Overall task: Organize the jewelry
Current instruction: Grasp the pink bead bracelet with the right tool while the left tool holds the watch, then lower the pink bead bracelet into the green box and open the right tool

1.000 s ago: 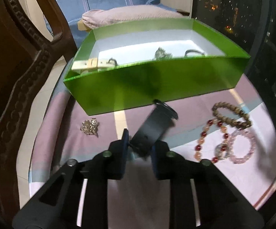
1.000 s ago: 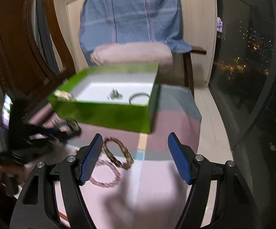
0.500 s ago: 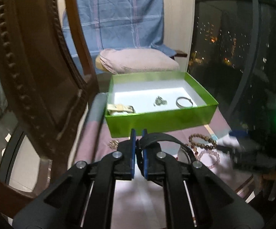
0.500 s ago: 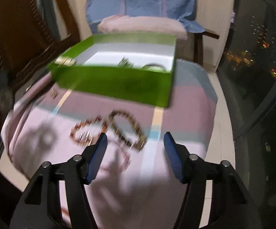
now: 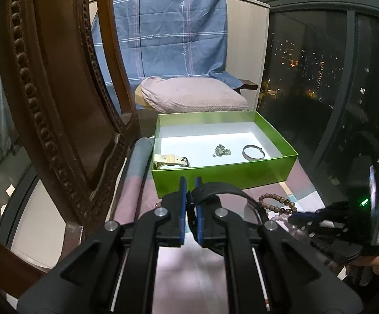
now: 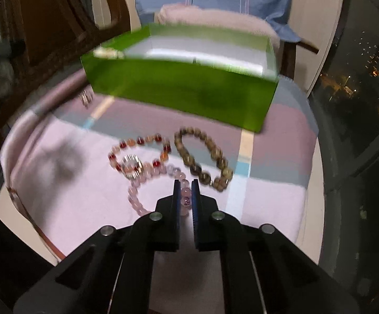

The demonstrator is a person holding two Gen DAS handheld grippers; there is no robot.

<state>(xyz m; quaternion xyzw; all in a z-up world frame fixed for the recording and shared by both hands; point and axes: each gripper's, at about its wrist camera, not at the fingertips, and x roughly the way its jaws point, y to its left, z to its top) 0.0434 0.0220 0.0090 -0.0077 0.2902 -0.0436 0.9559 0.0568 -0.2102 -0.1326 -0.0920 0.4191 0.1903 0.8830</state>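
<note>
- My left gripper (image 5: 190,204) pinches the black strap (image 5: 223,192); my right gripper (image 6: 183,198), jaws just closing, clamps pink beads (image 6: 137,198).
- Next: carry both to the box (image 5: 241,175) at 12 o'clock.

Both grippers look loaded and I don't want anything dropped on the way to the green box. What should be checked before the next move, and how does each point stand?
1. Left gripper shut on the black strap: ok.
2. Right gripper, just closed, on the pink bead bracelet: ok.
3. Pink bracelet free of the red bead bracelet: not ok, they overlap.
4. Green box open, floor space free: ok.
5. Brown bead bracelet clear of the grip: ok.
</note>
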